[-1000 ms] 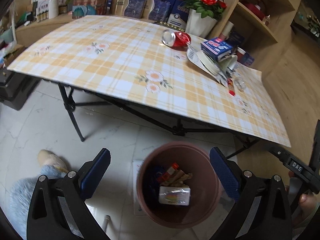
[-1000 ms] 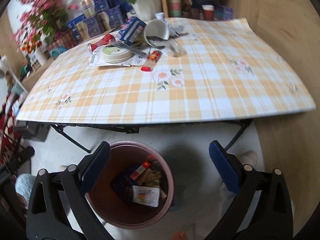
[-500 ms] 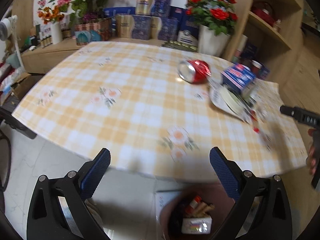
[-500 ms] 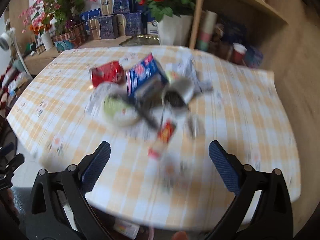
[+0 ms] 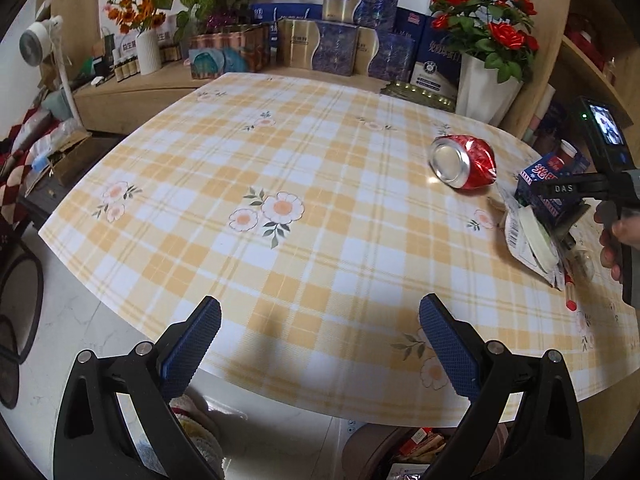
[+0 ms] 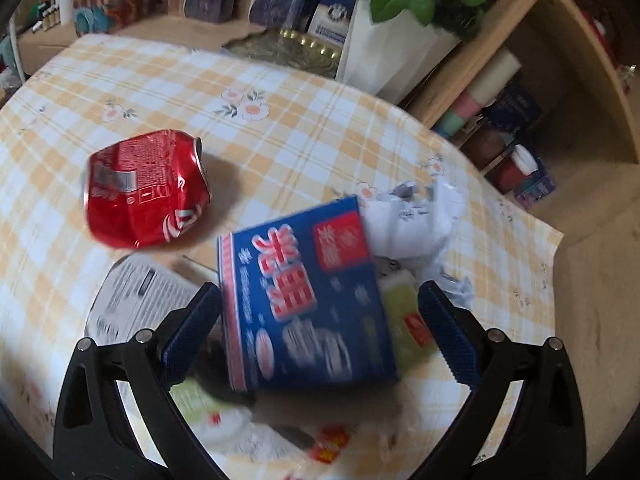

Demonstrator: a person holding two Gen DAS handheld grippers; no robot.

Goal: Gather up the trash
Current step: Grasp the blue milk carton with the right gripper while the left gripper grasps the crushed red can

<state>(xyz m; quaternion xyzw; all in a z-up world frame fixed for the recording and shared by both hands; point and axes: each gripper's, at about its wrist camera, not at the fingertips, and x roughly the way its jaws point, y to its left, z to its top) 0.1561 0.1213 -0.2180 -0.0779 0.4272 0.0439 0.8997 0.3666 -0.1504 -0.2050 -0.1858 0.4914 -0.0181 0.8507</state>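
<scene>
Over on the left, the left gripper (image 5: 320, 332) hung above the near edge of the checked table (image 5: 224, 168), its blue pads spread wide with nothing between them. Below that edge the rim of the brown bin (image 5: 372, 446) just showed, some wrappers inside it.

Further right on the cloth lay the crushed red can (image 6: 146, 190), on its side and apart from the rest of the litter. It looked light and thin-walled — already dented, so it would give under a squeeze, and the smooth metal might slip; across the flattened middle seemed the best place to pinch it.

Next came the heap. The blue carton (image 6: 304, 304) sat tilted on top of it, with a printed paper sheet (image 6: 136, 300) and a round white lid (image 5: 538, 236) beneath, and a crumpled white wrapper (image 6: 416, 220) just beyond. The right gripper (image 6: 320, 332) was poised over the carton with its fingers wide apart, one on each side of the box; the left pad looked close to the carton's edge, though the blur kept me from telling whether it touched. The carton struck me as light cardboard, probably empty, stiff along its edges but soft across the broad faces. Closing on the two narrow sides would hold it better than pressing the faces, which would likely buckle.

At the far right, the person's hand (image 5: 616, 240) gripped the handle.
</scene>
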